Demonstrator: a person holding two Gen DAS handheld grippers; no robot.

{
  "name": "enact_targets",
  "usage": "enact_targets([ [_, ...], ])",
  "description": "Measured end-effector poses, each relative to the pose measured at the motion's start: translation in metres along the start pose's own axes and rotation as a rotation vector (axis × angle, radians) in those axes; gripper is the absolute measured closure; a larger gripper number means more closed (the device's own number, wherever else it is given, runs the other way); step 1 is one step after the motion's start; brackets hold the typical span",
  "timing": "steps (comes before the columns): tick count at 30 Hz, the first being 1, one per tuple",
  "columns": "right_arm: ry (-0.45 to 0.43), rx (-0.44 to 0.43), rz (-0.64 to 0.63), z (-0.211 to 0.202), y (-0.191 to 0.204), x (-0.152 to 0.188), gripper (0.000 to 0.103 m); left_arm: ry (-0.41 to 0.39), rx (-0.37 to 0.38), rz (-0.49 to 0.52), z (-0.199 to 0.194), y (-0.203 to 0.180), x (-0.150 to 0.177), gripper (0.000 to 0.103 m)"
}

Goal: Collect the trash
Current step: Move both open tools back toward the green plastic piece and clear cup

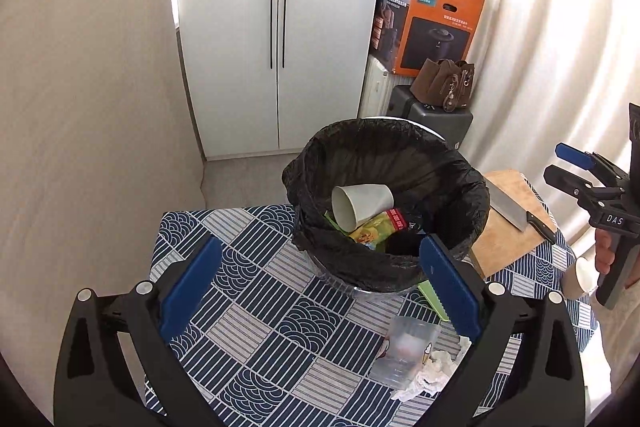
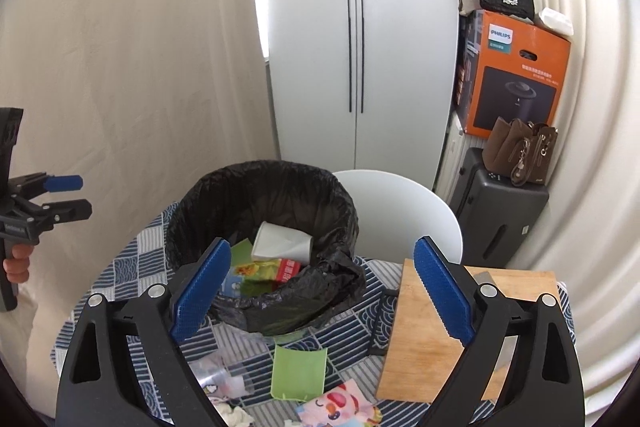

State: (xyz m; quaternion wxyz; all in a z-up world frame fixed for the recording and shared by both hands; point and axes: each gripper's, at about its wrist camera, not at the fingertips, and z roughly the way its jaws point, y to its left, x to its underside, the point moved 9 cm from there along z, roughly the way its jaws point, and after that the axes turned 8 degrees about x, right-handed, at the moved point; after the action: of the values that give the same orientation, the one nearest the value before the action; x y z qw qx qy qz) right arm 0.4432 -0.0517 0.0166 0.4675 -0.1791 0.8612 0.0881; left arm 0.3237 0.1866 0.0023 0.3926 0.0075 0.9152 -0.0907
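A bin with a black liner stands on the blue patterned tablecloth. A white paper cup and colourful packets lie inside it. On the cloth lie a clear plastic cup, crumpled tissue, a green plastic piece and a pink cartoon wrapper. My left gripper is open and empty above the cloth, in front of the bin. My right gripper is open and empty over the bin's near edge and the green piece.
A wooden cutting board with a cleaver lies right of the bin. A white chair stands behind the table. A white wardrobe, an orange box, bags and a dark suitcase stand at the back.
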Motion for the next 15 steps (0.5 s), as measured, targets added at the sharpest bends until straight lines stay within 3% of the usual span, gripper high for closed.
enact_targets([
  [15, 0.12, 0.006, -0.042, 0.0, 0.003, 0.064, 0.014, 0.08, 0.017, -0.051, 0.01, -0.003, 0.057, 0.006],
])
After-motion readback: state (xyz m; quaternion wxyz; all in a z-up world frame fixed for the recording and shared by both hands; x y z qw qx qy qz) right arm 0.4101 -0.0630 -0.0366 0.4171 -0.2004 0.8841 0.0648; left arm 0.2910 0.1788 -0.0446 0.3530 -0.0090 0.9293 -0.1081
